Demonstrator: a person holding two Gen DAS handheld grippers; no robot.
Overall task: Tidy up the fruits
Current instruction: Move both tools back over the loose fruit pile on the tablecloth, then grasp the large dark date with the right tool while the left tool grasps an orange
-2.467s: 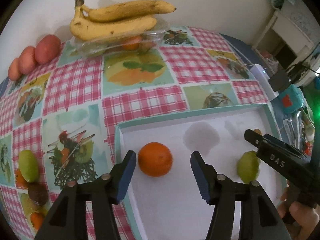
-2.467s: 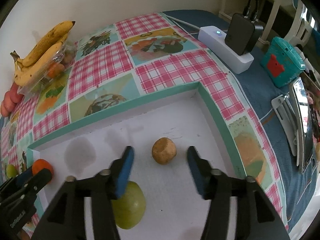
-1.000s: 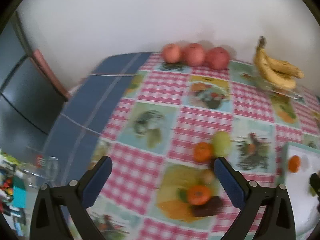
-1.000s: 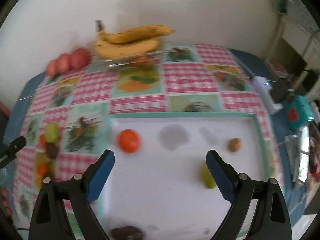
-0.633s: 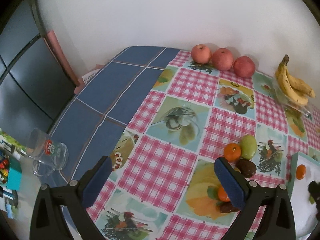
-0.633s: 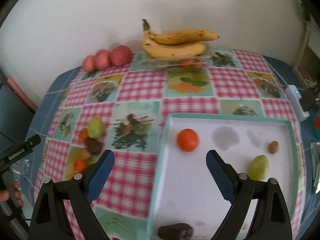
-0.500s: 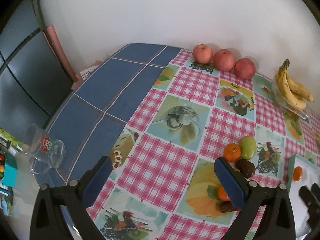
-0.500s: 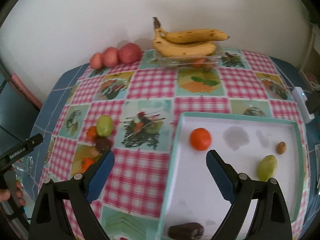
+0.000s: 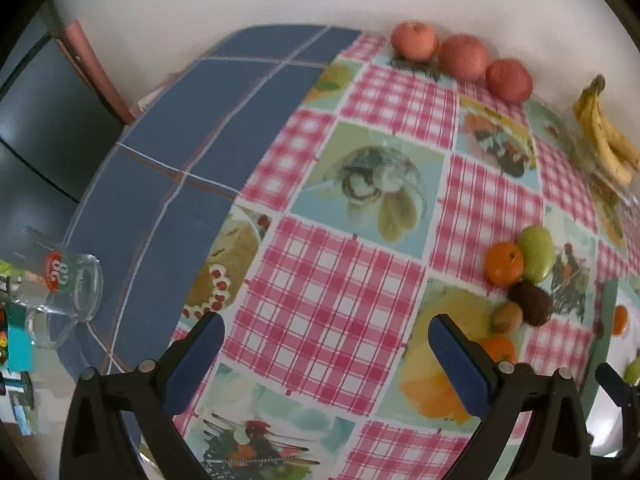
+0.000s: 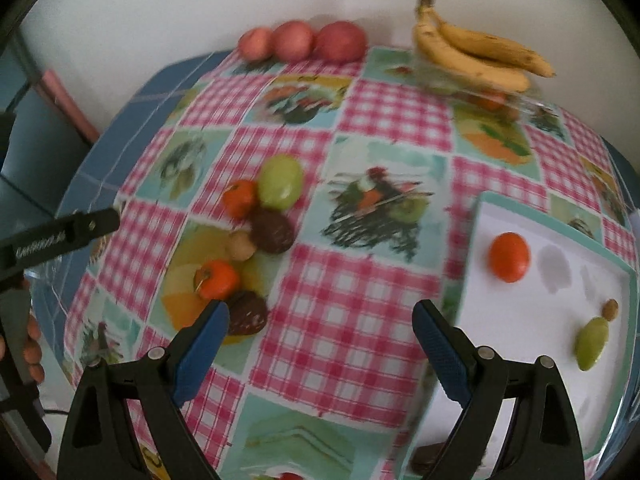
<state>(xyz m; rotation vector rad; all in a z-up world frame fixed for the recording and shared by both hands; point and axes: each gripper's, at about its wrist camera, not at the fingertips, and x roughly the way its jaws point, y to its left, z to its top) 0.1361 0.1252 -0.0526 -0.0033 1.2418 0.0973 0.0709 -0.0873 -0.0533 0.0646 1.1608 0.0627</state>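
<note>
A loose pile of fruit lies on the checked tablecloth: a green fruit [image 10: 280, 182], two oranges [image 10: 239, 199], two dark brown fruits [image 10: 272, 231] and a small tan one [image 10: 241, 245]. My right gripper [image 10: 322, 332] hangs open just right of the pile. My left gripper [image 9: 324, 344] is open and empty over bare cloth, with the same pile [image 9: 520, 280] to its right. The white tray [image 10: 472, 248] holds an orange [image 10: 509, 257], a green fruit [image 10: 592, 343], a small nut [image 10: 611, 309] and a dark fruit [image 10: 426, 458].
Three red apples [image 10: 300, 44] line the far edge by the wall. Bananas [image 10: 480, 56] rest on a clear box [image 10: 496, 100]. A glass mug [image 9: 60, 288] stands off the table's left end. A hand [image 10: 32, 344] holds the left tool.
Both grippers have dropped closer to the table. The right one has swung left from above the tray toward the fruit pile. Both stay open and empty.
</note>
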